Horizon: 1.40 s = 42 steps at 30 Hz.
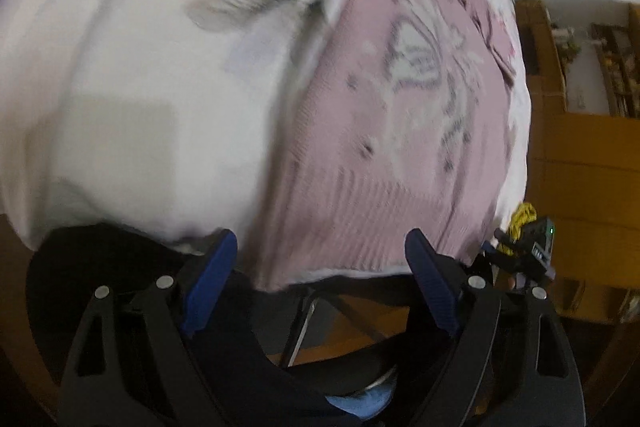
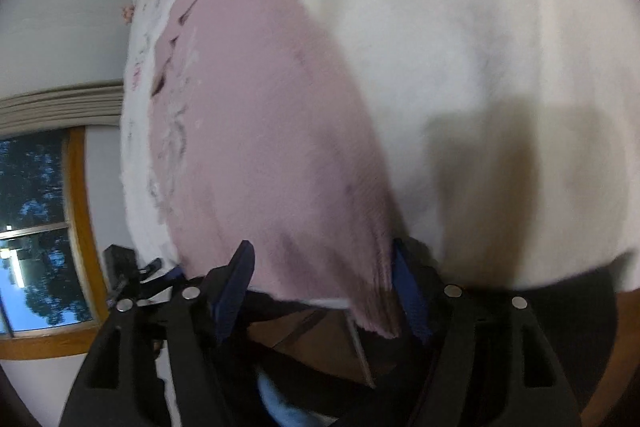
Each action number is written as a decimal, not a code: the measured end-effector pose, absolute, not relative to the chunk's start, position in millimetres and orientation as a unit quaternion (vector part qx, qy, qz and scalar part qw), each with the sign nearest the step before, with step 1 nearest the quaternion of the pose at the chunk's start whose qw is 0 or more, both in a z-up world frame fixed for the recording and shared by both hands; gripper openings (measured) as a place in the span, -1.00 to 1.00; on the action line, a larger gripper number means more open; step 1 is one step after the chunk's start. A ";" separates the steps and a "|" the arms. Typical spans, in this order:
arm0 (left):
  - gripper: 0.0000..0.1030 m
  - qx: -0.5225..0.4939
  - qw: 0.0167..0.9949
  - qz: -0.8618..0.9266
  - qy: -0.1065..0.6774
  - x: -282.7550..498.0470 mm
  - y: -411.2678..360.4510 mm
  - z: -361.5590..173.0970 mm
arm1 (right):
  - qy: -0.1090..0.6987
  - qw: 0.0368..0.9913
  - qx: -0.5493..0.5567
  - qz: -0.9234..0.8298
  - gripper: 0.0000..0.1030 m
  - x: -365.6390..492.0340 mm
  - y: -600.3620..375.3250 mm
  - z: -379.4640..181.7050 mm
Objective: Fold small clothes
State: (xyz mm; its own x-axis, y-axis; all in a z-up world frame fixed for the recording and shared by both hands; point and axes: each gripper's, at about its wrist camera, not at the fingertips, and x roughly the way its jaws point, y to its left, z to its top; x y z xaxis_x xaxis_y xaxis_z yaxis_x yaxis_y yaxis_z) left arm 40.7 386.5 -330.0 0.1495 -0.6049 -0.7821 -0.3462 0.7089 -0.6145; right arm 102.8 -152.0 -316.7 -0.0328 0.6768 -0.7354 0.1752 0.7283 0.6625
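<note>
The left gripper [image 1: 322, 247] has its blue-padded fingers [image 1: 210, 283] spread wide, with nothing between them. Its tips hang just short of the near hem of a pink knit garment [image 1: 380, 147], and from this view I cannot tell whether either pad touches the cloth. The garment lies flat on a white sheet [image 1: 120, 107] (both pictures are smeared, so fine detail is lost). Below the fingers the floor and dark trousers show, with a bit of blue at the bottom edge.

The right gripper [image 2: 324, 267] is also spread wide. The near corner of the same garment [image 2: 272, 147] hangs down over the sheet's edge into the gap between its fingers [image 2: 236, 287]; the cloth overlaps the right-hand pad in the picture, but no pinch is visible, as the pads stand far apart.

Farther out in the left wrist view, the garment carries a pale knitted figure with dark specks, and beyond it the sheet [image 2: 480, 67] shows grey leaf prints. To its right the other gripper's body, with a yellow cord [image 1: 522, 221], sits at the sheet's edge. Past that stands yellow wooden furniture [image 1: 580, 167].

In the right wrist view a window [image 2: 36, 227] with a wooden frame lies beyond the sheet's left side.
</note>
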 end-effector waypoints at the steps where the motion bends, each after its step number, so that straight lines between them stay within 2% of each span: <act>1: 0.58 -0.365 0.660 -0.102 0.649 42.9 379.4 -332.4 | 0.689 0.619 0.315 0.205 0.36 101.0 -150.7 -315.8; 9: 0.18 -0.386 0.652 -0.099 0.645 36.9 373.7 -344.2 | 0.684 0.614 0.335 0.208 0.31 90.8 -152.0 -311.9; 13: -0.19 -0.392 0.647 -0.100 0.646 30.6 371.7 -347.7 | 0.688 0.612 0.328 0.213 0.23 87.2 -145.4 -310.8; 15: -0.28 -0.396 0.647 -0.097 0.644 29.2 373.6 -349.2 | 0.692 0.613 0.315 0.213 0.19 86.4 -138.5 -310.5; 17: -0.45 -0.405 0.645 -0.093 0.641 28.5 375.0 -349.7 | 0.700 0.619 0.294 0.200 0.01 84.5 -133.8 -311.4; 18: -0.65 -0.409 0.644 -0.091 0.640 27.8 376.1 -350.9 | 0.702 0.621 0.289 0.194 -0.04 84.0 -132.9 -312.1; 19: -0.67 -0.416 0.643 -0.089 0.638 26.8 377.3 -351.7 | 0.705 0.623 0.285 0.184 -0.24 83.1 -133.6 -313.5; 20: -0.68 -0.420 0.644 -0.090 0.633 25.6 378.2 -350.9 | 0.705 0.624 0.286 0.179 -0.56 82.4 -135.0 -314.3; 21: -0.70 -0.424 0.646 -0.091 0.628 24.3 378.8 -349.3 | 0.704 0.624 0.288 0.180 -0.73 81.5 -136.4 -314.9; 22: -0.71 -0.431 0.650 -0.096 0.619 22.8 379.9 -346.2 | 0.702 0.624 0.290 0.182 -0.81 80.5 -138.1 -314.0; 29: -0.73 -0.491 0.659 -0.117 0.558 7.9 397.6 -323.0 | 0.656 0.638 0.341 0.215 -0.82 73.3 -161.8 -289.8; 42: -0.74 -0.529 0.686 -0.165 0.472 24.9 408.2 -248.3 | 0.578 0.646 0.423 0.265 -0.82 96.7 -170.6 -240.5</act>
State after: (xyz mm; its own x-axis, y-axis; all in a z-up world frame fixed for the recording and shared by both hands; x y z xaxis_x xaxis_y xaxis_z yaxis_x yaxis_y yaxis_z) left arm 24.9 408.2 -248.3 0.5001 -0.7257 -0.4725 -0.2731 0.3856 -0.8813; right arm 96.7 -170.6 -240.5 0.1916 0.8305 -0.5230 0.1464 0.5028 0.8519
